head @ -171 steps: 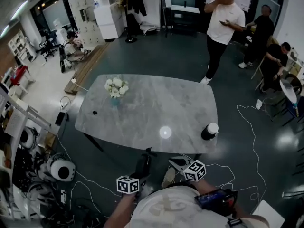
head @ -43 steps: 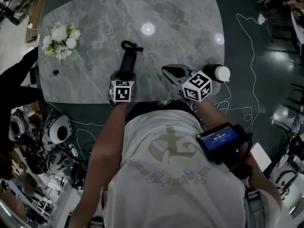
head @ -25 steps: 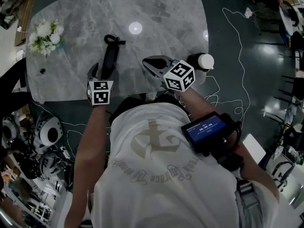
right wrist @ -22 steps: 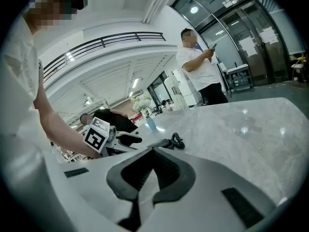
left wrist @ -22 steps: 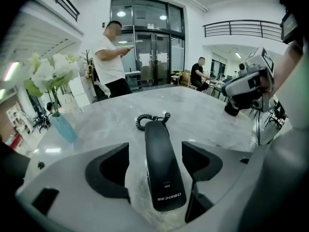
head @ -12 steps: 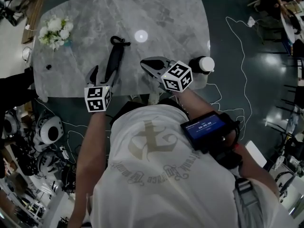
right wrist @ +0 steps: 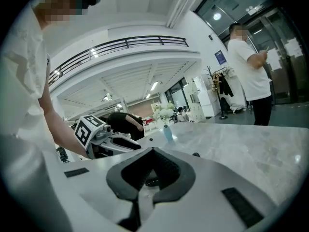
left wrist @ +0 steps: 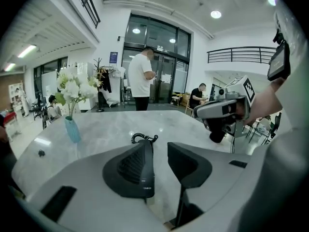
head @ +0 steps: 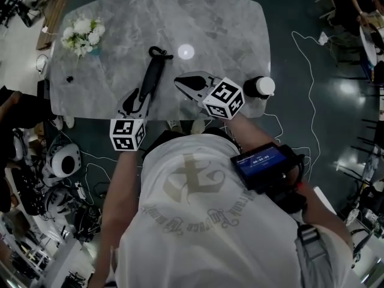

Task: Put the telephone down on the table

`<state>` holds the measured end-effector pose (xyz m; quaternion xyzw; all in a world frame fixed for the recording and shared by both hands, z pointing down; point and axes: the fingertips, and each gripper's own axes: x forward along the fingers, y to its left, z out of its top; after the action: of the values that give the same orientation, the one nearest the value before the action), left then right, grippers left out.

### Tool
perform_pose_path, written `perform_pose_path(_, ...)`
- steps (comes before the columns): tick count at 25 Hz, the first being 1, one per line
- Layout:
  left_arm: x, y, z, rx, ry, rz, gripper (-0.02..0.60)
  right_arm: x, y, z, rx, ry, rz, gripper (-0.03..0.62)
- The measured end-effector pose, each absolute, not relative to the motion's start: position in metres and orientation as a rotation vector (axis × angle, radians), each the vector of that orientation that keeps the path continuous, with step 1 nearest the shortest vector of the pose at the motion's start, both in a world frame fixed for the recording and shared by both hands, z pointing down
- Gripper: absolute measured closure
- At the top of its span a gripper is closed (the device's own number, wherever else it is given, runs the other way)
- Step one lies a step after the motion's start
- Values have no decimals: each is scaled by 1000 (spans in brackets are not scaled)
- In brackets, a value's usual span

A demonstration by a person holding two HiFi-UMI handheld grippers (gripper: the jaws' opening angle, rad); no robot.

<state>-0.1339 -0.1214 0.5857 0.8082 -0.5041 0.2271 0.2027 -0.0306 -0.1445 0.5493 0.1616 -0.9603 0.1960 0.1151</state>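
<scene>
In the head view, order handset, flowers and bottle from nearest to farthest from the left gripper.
Left gripper, jaws closing, handset's end loosely between them:
1. Handset, lying right at its jaws.
2. Flowers, farther up-left.
3. Bottle, far right.

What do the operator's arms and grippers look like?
The left gripper and right gripper are light grey shells with dark ribbed pads and a white cube of black square markers. Arms bare below a white printed T-shirt's short sleeves; a black blue-screened device is strapped to the right forearm. The left jaws are closing, the telephone between them.
</scene>
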Motion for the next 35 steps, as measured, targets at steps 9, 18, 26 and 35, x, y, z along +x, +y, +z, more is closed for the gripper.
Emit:
perform_pose_path(9,-125,-87,566,2227,-1387,430,569,-24,-120,528,463,-2860,526,579)
perform_pose_path(18,-115,-61,565,2234,-1392,408,569,5,-97,526,517,-2875,523,579)
perform_pose_path(26,-102,-40,561,2257,-1382,396,569,22,-73,530,542,-2872,522,579)
perform_pose_path(35,-92,-33,559,2279,-1368,408,569,31,-64,528,576,-2882,515,579)
